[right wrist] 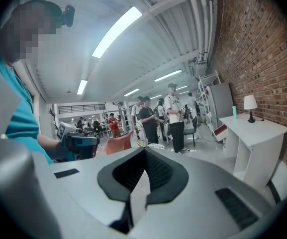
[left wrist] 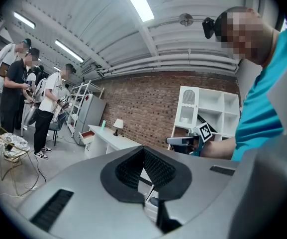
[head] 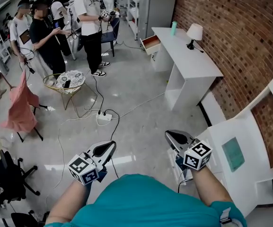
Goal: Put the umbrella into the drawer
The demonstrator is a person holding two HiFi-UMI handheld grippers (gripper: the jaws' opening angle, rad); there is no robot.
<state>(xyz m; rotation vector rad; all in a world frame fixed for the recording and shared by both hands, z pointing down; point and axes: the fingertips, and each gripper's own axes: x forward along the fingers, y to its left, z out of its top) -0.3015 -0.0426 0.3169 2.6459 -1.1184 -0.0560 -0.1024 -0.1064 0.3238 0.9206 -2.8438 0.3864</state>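
Observation:
I see no umbrella in any view. The open drawer point(head: 150, 43) juts from the left end of a white desk point(head: 195, 63) by the brick wall, far ahead of me; it also shows as the drawer point(left wrist: 87, 133) in the left gripper view and the drawer point(right wrist: 220, 131) in the right gripper view. My left gripper point(head: 111, 144) is held low in front of my body, its pads point(left wrist: 155, 169) meeting with nothing between them. My right gripper point(head: 170, 135) hangs beside it, also shut and empty, pads point(right wrist: 158, 172) together.
A lamp point(head: 194, 32) and a teal bottle point(head: 173, 28) stand on the desk. A white shelf unit point(head: 250, 155) is close on my right. Several people stand at the back left by a round wire table point(head: 64, 82). A power strip point(head: 104, 117) and cables lie on the floor.

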